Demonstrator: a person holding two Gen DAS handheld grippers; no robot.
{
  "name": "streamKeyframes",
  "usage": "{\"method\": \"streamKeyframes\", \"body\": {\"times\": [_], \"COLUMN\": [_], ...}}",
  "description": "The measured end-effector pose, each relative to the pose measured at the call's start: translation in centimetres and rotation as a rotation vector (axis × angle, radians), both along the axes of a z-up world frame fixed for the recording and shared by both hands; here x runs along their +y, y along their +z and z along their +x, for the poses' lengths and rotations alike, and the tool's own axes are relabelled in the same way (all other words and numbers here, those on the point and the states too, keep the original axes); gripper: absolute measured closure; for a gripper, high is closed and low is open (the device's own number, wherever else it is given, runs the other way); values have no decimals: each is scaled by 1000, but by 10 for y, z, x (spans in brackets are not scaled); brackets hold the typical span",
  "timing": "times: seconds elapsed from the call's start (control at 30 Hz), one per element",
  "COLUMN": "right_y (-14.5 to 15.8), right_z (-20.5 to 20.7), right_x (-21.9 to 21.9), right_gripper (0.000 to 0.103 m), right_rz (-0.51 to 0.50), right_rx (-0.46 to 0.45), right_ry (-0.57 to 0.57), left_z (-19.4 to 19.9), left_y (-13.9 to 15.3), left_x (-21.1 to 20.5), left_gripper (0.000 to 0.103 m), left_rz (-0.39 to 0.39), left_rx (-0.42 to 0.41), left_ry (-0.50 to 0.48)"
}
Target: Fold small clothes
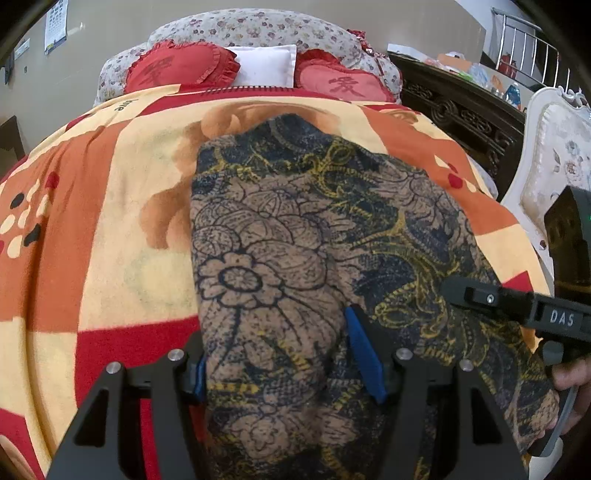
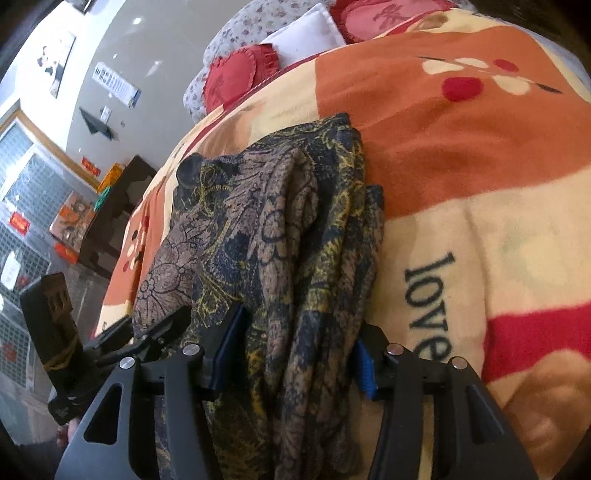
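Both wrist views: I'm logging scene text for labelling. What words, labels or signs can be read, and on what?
"love": on the blanket, in black letters.
"DAS": on the right claw's black body.
One Chinese character each, not clear enough to read: on the two red heart cushions.
Wall calendar and wall poster: too small to read.
Red signs by the window: blurred.

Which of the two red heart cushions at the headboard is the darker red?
The left heart cushion in the left wrist view, left of the white pillow, is deeper red with a ruffled edge. The right heart cushion looks paler, pinkish.
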State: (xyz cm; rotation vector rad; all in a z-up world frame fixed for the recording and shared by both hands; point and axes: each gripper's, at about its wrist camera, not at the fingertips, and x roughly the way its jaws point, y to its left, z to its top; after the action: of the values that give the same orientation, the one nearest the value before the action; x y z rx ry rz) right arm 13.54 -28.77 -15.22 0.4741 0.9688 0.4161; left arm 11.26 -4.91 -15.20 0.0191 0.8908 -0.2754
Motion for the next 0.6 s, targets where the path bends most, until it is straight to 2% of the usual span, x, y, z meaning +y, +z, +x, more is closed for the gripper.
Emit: {"method": "streamKeyframes", "body": {"times": [0.07,0.1,0.13,0.17,0.2,0.23,0.4,0.5,0.6], "right_y": [2,4,10,16,21,28,58,77,89], "right_z": [-3,-5,-8,-10,-13,-16,-26,-24,-15], "right_x": [3,6,11,16,20,23,27,49,79], "right_gripper": [50,58,65,68,73,76,78,78,78], "right_rz": [-20,-39,-69,-107,-141,-160,-121,-131,-99], "right_rx": [-13,-28,-56,-77,-100,-119,-170,-195,-217], "right_ry": [10,25,43,49,55,54,69,124,165], "left_z": [0,0,0,-2,-3,-6,-13,-12,-8], "left_y": [0,0,1,5,10,17,46,65,84], "left_x": [0,0,1,2,2,3,23,52,82], "left_gripper": [36,38,45,52,68,77,79,79,79], "left_rz": [0,-3,-9,-13,-8,2,-7,-15,10], "left_rx": [-1,-2,-3,-12,-23,-41,-65,-77,-110], "left_ry": [0,-1,-5,-11,-9,-5,-5,18,52]}}
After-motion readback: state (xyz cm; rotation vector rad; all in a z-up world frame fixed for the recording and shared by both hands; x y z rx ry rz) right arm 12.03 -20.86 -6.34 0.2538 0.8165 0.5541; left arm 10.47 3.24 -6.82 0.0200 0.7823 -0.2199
